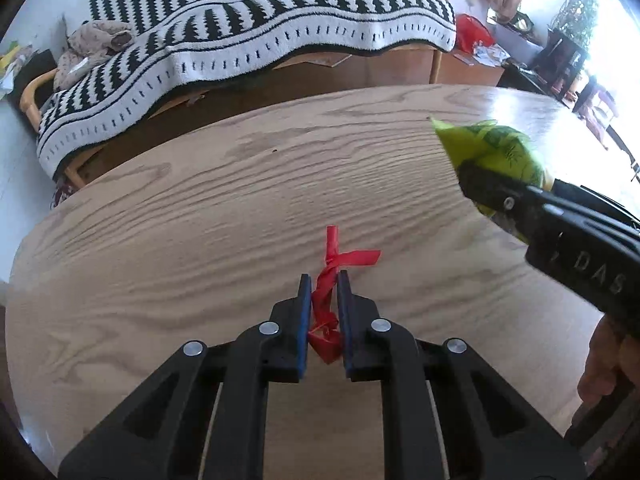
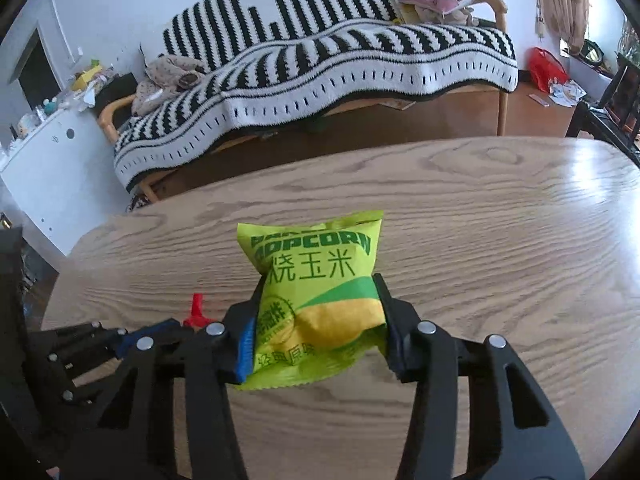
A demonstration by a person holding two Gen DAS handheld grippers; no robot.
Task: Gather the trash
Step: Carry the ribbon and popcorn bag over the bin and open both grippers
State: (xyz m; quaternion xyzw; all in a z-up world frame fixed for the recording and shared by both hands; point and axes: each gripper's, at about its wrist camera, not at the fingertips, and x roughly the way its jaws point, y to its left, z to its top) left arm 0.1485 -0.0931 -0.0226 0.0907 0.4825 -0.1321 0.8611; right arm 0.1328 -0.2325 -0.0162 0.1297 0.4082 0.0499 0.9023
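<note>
Your red twisted scrap (image 1: 326, 300) sits low and centre in the left wrist view, its long axis running straight up between the left gripper (image 1: 324, 284), whose jaws are pinched on it. The popcorn bag (image 2: 316, 296), centre frame, is clamped across its width by your right gripper (image 2: 316, 300), both above the wooden table (image 1: 160, 220).

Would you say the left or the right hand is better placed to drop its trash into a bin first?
Neither, probably. The left gripper is shut on the red plastic scrap, the right gripper on the popcorn bag, both above the wooden table; no bin shows.
</note>
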